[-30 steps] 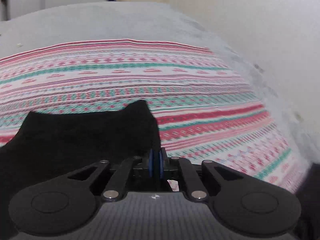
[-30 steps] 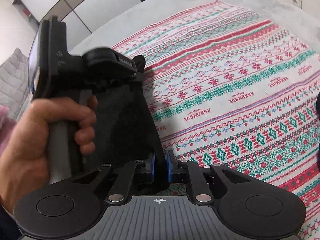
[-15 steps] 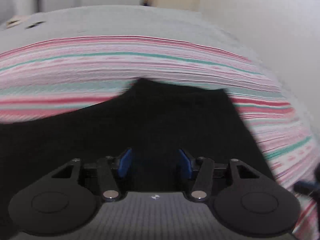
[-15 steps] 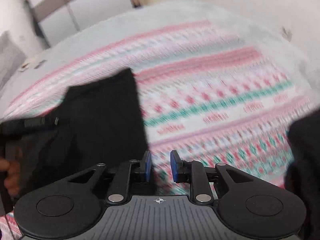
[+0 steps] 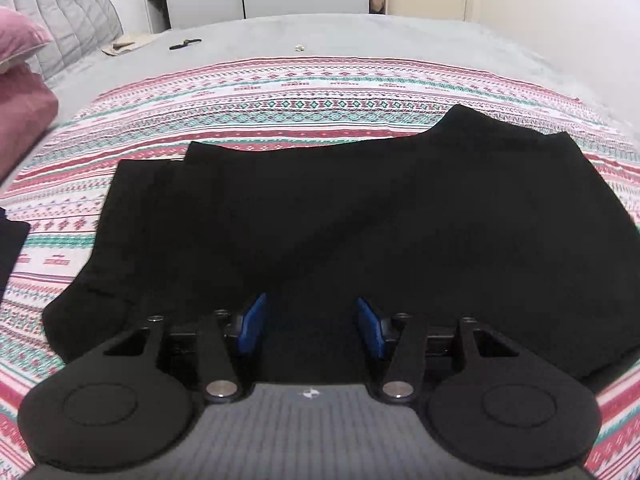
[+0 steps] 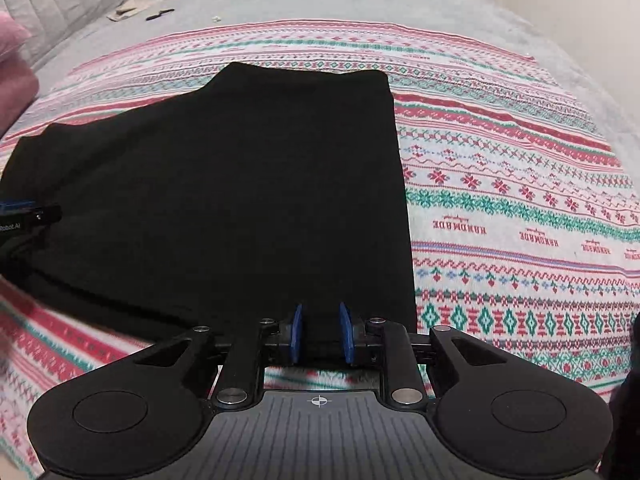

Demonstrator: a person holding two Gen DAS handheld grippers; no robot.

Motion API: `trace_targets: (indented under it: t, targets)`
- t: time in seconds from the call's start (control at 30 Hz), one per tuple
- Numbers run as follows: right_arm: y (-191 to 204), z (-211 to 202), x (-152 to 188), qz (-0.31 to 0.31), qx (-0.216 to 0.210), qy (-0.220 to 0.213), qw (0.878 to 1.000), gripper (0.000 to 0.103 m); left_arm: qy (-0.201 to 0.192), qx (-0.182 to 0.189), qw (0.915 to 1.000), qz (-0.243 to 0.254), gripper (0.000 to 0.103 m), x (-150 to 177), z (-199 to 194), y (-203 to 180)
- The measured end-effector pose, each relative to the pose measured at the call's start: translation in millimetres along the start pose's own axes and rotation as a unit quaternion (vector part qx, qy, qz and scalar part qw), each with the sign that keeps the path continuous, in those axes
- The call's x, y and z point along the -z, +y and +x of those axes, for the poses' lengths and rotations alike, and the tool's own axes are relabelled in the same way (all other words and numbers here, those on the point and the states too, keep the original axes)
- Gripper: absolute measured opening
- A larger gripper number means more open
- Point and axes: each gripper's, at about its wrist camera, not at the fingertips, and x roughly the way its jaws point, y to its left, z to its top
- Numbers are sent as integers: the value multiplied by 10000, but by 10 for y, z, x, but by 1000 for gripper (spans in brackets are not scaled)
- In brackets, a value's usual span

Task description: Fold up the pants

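The black pants (image 5: 340, 216) lie folded flat on a red, green and white patterned cloth (image 5: 280, 96). My left gripper (image 5: 311, 309) hovers over their near edge. Its blue pads (image 5: 253, 322) stand wide apart and grip nothing. In the right wrist view the pants (image 6: 240, 184) fill the left half. My right gripper (image 6: 321, 322) sits at their near right corner. A narrow gap shows between its pads, with black cloth behind the gap and not pinched. One of the left gripper's fingers (image 6: 44, 214) pokes in at the left edge.
The patterned cloth covers a grey bed (image 5: 360, 36). A pink pillow (image 5: 20, 80) and grey headboard (image 5: 72, 12) are at the far left. Small items (image 5: 185, 43) lie on the far side of the bed. Another dark garment (image 5: 10, 248) sits at the left edge.
Both grippers were shut on the pants' edge, carrying it over. The left one let go, opened wide and drew back to the left. The right pads parted slightly. The pants now lie flat.
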Motion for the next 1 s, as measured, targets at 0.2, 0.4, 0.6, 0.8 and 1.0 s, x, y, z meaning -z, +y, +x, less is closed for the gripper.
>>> trace_targets:
  t: [0.2,0.4,0.6,0.8,1.0]
  targets:
    - [111,-31,7,-320,51,104,9994,21,51,-44,10000,-23,72,9,-30,-2]
    - [54,-154,-117,102,-27,-371,9993,22,-59,205,9998,-36,72,-220,-80,-145]
    - [-66,-148,-202,570,-1,-522,9970,22,-108,844,9963,151,75,-690,259,-684]
    - [13,17,-84,225,27,-2,9997,23,127,644,9978,61,76,-1029,911,-992]
    - [-214,-204,-15,615,-268,-228,9975,36,266,597,9978,-112,78,-909,823,-899]
